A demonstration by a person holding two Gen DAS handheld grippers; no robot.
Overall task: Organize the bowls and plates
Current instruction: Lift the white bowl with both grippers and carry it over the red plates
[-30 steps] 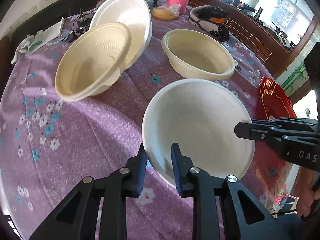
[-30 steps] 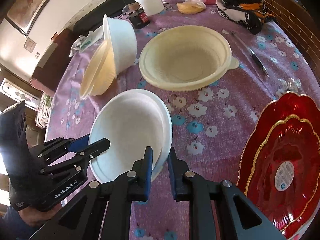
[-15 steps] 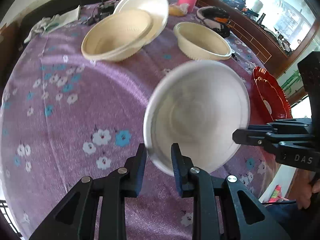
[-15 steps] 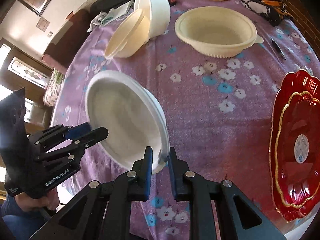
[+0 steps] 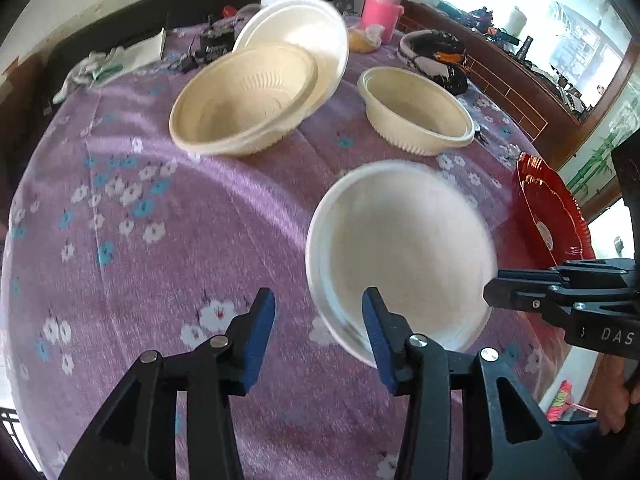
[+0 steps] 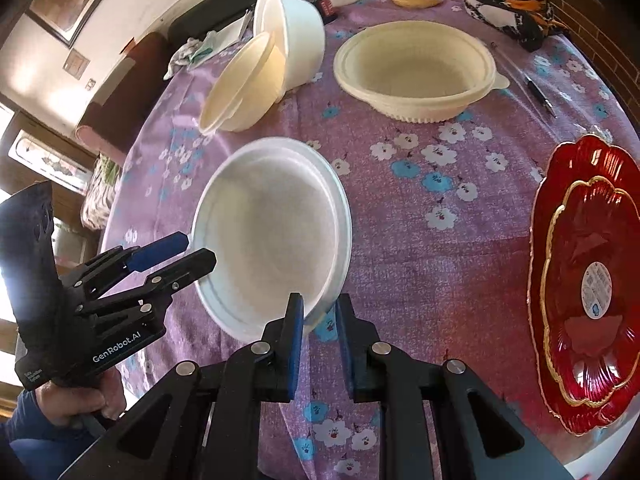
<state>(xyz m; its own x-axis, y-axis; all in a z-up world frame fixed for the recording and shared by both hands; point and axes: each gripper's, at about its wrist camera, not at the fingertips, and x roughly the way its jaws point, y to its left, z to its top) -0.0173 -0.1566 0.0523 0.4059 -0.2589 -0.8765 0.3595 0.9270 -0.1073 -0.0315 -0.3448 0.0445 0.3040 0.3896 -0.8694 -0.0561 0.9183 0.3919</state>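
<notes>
- White bowl [image 6: 272, 236] centre frame, tilted, above the purple counter [image 6: 420, 208].
- Right gripper [image 6: 318, 320]: fingers clamped on its near rim.
- Left gripper [image 5: 318, 332]: fingers apart, rim between them unpinched.
- Cream bowl [image 6: 416, 68] upper centre; red plate [image 6: 588, 280] right edge.

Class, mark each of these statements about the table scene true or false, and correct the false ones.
1. The right gripper clamps the rim of the white foam bowl. True.
2. The left gripper is shut on that bowl. False: its jaws are open.
3. The red scalloped glass plates are stacked. True.
4. The upright ribbed cream plastic bowl holds food. False: it is empty.
</notes>
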